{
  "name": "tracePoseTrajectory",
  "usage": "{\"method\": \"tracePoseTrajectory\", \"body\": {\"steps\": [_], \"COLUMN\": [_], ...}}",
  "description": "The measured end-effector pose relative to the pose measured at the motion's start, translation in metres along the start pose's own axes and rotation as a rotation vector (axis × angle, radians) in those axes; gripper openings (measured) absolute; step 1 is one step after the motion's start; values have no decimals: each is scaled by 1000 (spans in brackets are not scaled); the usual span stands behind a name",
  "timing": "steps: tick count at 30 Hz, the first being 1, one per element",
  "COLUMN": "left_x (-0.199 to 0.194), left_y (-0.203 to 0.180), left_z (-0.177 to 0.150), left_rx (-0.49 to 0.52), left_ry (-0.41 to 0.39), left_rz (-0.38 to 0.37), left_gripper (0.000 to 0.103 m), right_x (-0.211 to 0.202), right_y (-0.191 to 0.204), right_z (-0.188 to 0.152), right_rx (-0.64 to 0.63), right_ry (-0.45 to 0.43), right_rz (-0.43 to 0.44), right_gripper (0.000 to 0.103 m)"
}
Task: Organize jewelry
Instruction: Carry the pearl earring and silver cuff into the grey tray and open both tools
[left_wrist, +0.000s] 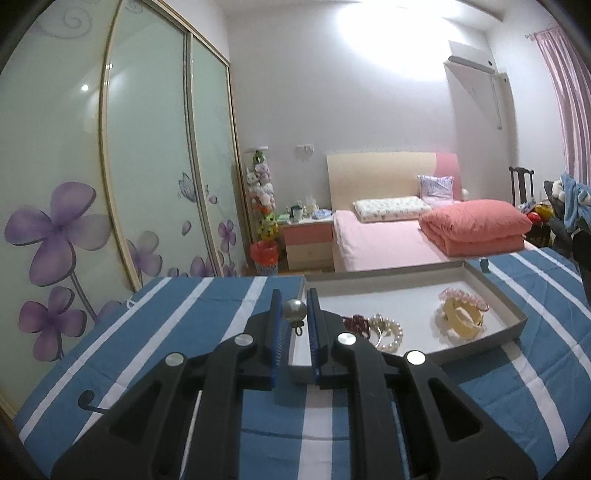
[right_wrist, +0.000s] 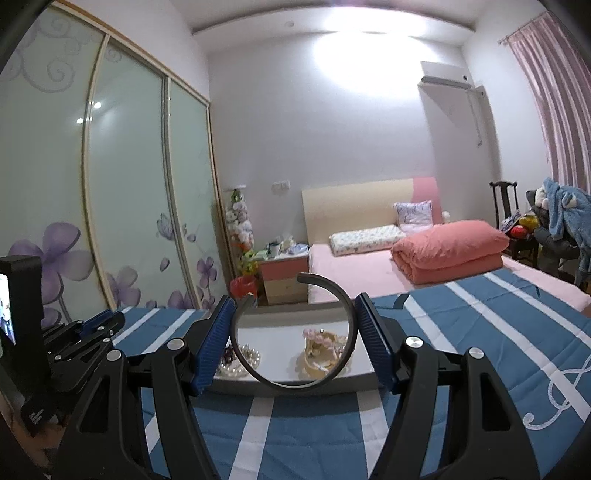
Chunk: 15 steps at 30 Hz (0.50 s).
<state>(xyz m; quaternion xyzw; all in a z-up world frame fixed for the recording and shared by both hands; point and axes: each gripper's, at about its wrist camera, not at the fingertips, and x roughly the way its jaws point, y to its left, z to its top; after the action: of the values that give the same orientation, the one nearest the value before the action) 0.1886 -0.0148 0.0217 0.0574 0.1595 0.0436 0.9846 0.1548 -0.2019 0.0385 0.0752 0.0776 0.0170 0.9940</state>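
Bangle (right_wrist: 295, 332): we hold it upright across its width in the right gripper (right_wrist: 295, 332), pads pressing both sides, its gap turned up and to the left.
Pearl (left_wrist: 294, 309): pinched between the nearly shut tips of the left gripper (left_wrist: 294, 314), loop hanging below.
Tray (left_wrist: 517, 314): ahead of and below both grippers on the striped cover; we judge the left nearer its near-left corner.
Inside: pearl bracelet (left_wrist: 388, 328), red beads (left_wrist: 356, 323), claw clip (left_wrist: 461, 317).
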Motion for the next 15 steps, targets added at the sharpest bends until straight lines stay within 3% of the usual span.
{"method": "tracePoseTrajectory", "body": {"steps": [5, 15], "left_x": [-5, -6], "left_y": [-1, -3], "left_z": [0, 1], "left_rx": [-7, -9], "left_ry": [-31, -36], "left_rz": [4, 2], "left_gripper": [14, 14], "right_x": [-1, 1], "right_y": [7, 11], "right_z": [-1, -3], "right_rx": [-28, -37], "right_ry": [-41, -43], "right_rz": [-19, -19], "right_gripper": [67, 67]}}
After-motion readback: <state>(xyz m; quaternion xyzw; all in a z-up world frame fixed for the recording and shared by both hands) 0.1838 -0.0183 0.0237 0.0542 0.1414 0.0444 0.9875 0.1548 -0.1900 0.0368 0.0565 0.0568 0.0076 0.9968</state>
